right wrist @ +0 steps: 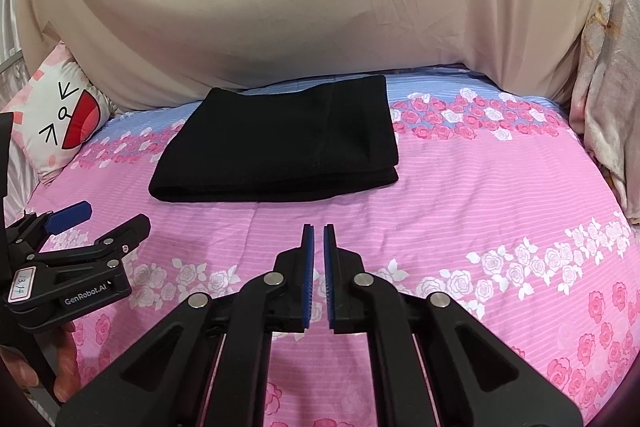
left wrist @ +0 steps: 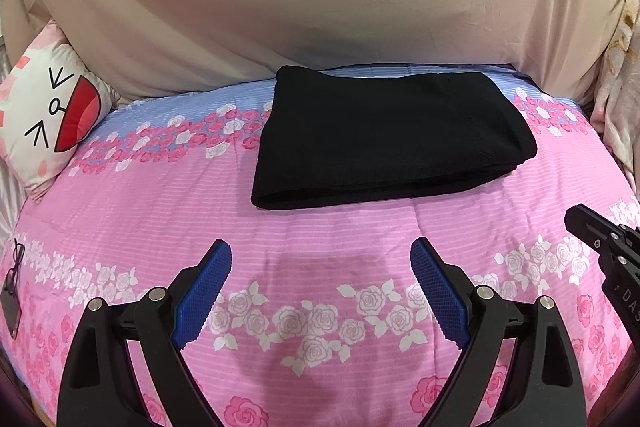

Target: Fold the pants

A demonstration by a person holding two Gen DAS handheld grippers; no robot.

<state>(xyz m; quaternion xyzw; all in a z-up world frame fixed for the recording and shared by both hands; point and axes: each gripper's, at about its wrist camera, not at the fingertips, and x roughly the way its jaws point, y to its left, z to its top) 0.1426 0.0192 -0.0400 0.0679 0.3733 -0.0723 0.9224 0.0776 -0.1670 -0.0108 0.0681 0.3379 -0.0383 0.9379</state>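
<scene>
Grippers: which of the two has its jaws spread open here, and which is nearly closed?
The left gripper is wide open, blue pads far apart. The right gripper is nearly shut, a thin slit between pads. Neither touches the folded black pants.

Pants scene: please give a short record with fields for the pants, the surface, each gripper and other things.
pants: black pants, folded into a flat stack
surface: floral bedspread
left gripper: jaws wide open, holding nothing
right gripper: jaws nearly closed, holding nothing
contact: neither gripper touches the pants
other: cartoon pillow at left, beige cloth behind
</scene>
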